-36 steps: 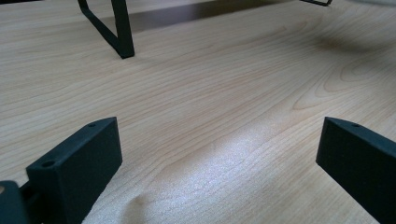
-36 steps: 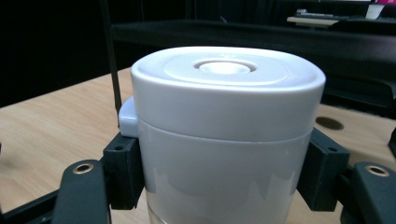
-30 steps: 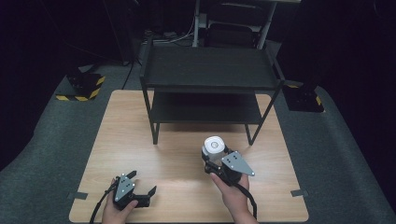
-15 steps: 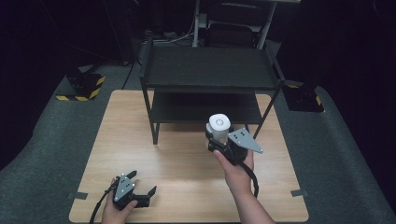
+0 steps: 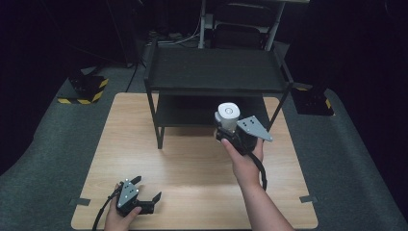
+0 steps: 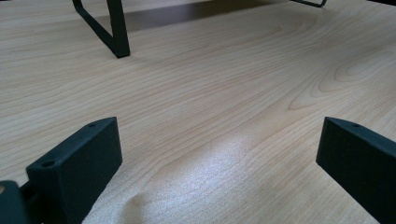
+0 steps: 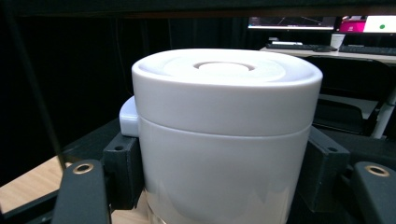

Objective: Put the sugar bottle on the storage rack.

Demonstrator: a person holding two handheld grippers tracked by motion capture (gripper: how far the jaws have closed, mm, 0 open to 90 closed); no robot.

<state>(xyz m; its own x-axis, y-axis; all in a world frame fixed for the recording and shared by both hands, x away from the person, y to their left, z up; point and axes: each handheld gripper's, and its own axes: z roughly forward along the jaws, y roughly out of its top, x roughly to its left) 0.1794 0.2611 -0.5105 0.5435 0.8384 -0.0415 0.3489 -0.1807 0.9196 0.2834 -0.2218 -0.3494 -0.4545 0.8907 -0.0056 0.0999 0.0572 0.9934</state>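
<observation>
Step in hand: as I judge it, carrying the white lidded cylindrical plastic canister (image 5: 227, 117) to the black two-tier metal shelf rack (image 5: 214, 72) at twelve o'clock on the light wooden counter (image 5: 192, 168).
Right claw (image 5: 230, 130): clamped on the canister's body just below the lid seam, one black jaw on each side, as the right gripper view shows (image 7: 224, 140).
Canister's place: upright, off the counter, in front of the rack's lower tier, toward the rack's four o'clock corner.
Left claw (image 5: 144, 202): spread wide, nothing between the jaws, low over the counter at seven o'clock.
Doing it well: I would keep the canister level so the lid stays seated, and clear the rack's front rail and right leg before moving in.
Set-down: I would lower until the base rests flat on the tier, then loosen the jaws.
Risk: a tilted wrist could knock the lid on the upper tier's edge.
</observation>
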